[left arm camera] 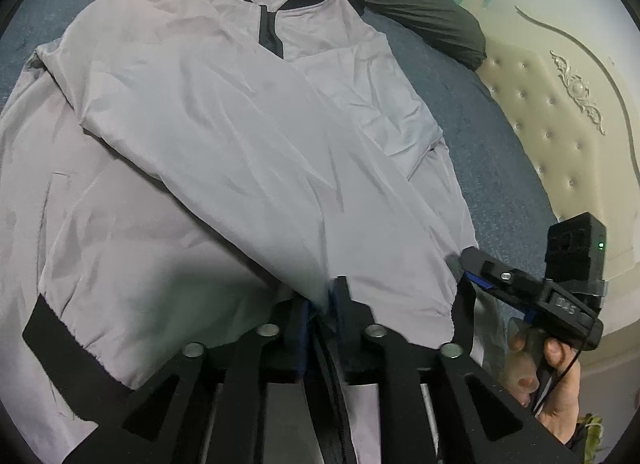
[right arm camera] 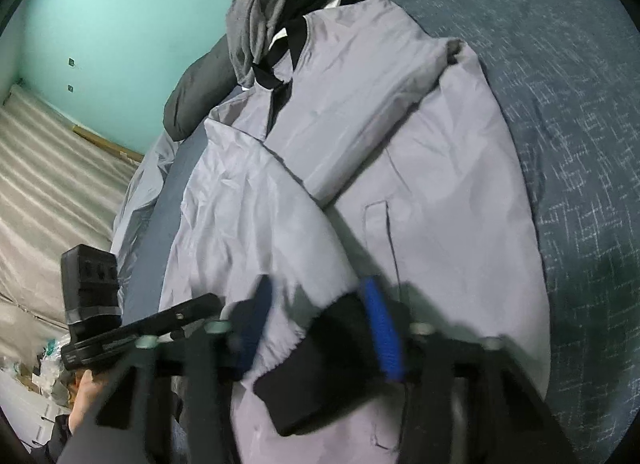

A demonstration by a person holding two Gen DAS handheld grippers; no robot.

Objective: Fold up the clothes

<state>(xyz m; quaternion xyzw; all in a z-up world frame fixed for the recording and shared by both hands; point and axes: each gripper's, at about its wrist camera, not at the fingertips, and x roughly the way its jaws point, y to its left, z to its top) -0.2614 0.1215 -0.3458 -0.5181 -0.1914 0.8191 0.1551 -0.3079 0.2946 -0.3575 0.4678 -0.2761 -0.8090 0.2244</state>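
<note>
Pale grey jacket [left arm camera: 208, 111] lies flat on the blue bedspread [right arm camera: 560, 111], collar far, hem near; long axis runs away from both tongs. One sleeve crosses the chest diagonally. Left gripper [left arm camera: 320, 304] is pressed together, pinching hem fabric. Right gripper [right arm camera: 320, 312] stands spread, the sleeve's black cuff [right arm camera: 320, 360] between its fingers; whether it bears on the cuff cannot be told.

Dim, bluish light; heavy fisheye bending, black corners; right wrist view's foreground motion-blurred; soft shadows.
</note>
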